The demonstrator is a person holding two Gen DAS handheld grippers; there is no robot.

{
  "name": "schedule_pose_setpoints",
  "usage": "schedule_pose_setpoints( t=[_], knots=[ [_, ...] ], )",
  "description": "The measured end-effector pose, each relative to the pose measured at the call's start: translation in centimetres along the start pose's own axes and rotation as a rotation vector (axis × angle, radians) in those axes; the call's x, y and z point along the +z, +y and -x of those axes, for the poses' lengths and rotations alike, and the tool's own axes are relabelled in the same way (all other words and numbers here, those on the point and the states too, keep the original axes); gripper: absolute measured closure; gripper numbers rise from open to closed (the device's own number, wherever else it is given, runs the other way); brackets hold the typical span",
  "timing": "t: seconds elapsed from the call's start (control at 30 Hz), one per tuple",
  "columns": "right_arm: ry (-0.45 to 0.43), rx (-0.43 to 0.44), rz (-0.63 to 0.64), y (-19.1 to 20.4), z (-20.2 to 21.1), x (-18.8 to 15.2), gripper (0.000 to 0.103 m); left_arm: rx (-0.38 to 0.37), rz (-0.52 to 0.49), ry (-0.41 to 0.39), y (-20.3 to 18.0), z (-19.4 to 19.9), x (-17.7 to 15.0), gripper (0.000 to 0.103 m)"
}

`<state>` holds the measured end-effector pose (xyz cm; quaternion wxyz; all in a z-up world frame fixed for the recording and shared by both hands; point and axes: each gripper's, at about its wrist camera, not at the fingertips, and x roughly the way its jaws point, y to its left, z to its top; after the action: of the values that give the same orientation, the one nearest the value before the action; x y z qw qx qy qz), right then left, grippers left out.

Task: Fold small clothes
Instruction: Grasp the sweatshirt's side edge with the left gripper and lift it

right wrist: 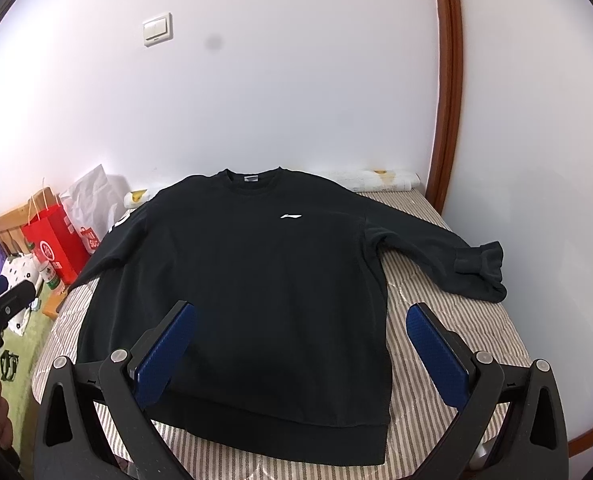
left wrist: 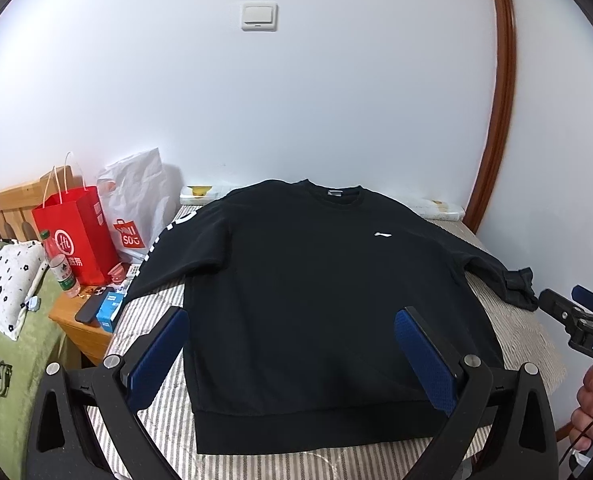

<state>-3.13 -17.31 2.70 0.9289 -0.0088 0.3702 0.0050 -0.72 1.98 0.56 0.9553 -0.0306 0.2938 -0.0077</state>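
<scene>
Right, some bits are hard to see: the black sweatshirt's (left wrist: 316, 292) left sleeve runs off toward the nightstand (left wrist: 82, 322), cuff hidden, w/ white lettering on it too foreshortened to read. The right gripper (left wrist: 556, 304) only pokes into the left wrist view at the edge, its fingertips barely shown there. A hand (left wrist: 588, 404) grips its handle, mostly cut off.

Sweatshirt lies flat, front up, on the striped bedsheet (right wrist: 448, 340), collar toward the white wall (left wrist: 296, 112), small white logo (right wrist: 291, 216) on the chest. Fabric looks thick & matte, ribbed hem nearest the cameras. Right sleeve cuff (right wrist: 480, 268) is bunched & rumpled.

Left gripper (left wrist: 292, 360) hovers over the lower body of the sweatshirt, jaws spread wide, nothing between them. Its blue pads (left wrist: 424, 356) have a fine knurled texture, arms matte black plastic. In its own view the right gripper (right wrist: 300, 356) is likewise spread wide, holding nothing, one pad over cloth, the other over bare sheet.

Beside the bed: glossy red paper bag (left wrist: 76, 232), crinkly white plastic bag (left wrist: 136, 208), plastic bottle (left wrist: 58, 264).
</scene>
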Motion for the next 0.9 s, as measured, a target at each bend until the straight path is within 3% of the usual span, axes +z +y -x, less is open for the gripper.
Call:
schedule_pose_setpoints(
  t=[0.17,0.33,0.5,0.63,0.7,0.9],
  knots=[
    [0.0,0.013,0.003,0.5,-0.3,0.0,0.0,-0.015,0.037,-0.001,1.8,-0.7,-0.3,0.0],
    [0.03,0.038,0.006,0.9,-2.4,-0.2,0.0,-0.056,0.129,0.052,5.0,-3.4,-1.4,0.0],
    [0.115,0.045,-0.038,0.6,-6.7,-1.3,0.0,-0.027,0.204,0.101,8.8,-6.8,-3.2,0.0],
    [0.168,0.023,-0.025,0.7,-10.3,-2.1,0.0,-0.013,0.322,0.153,13.3,-10.3,-5.2,0.001],
    [0.197,0.038,-0.003,1.0,-12.2,-2.5,0.0,-0.017,0.369,0.18,15.0,-11.6,-6.0,0.013],
    [0.179,0.0,0.043,1.6,-16.3,-3.1,0.0,-0.028,0.509,0.21,20.1,-15.9,-7.8,0.014]
  ],
)
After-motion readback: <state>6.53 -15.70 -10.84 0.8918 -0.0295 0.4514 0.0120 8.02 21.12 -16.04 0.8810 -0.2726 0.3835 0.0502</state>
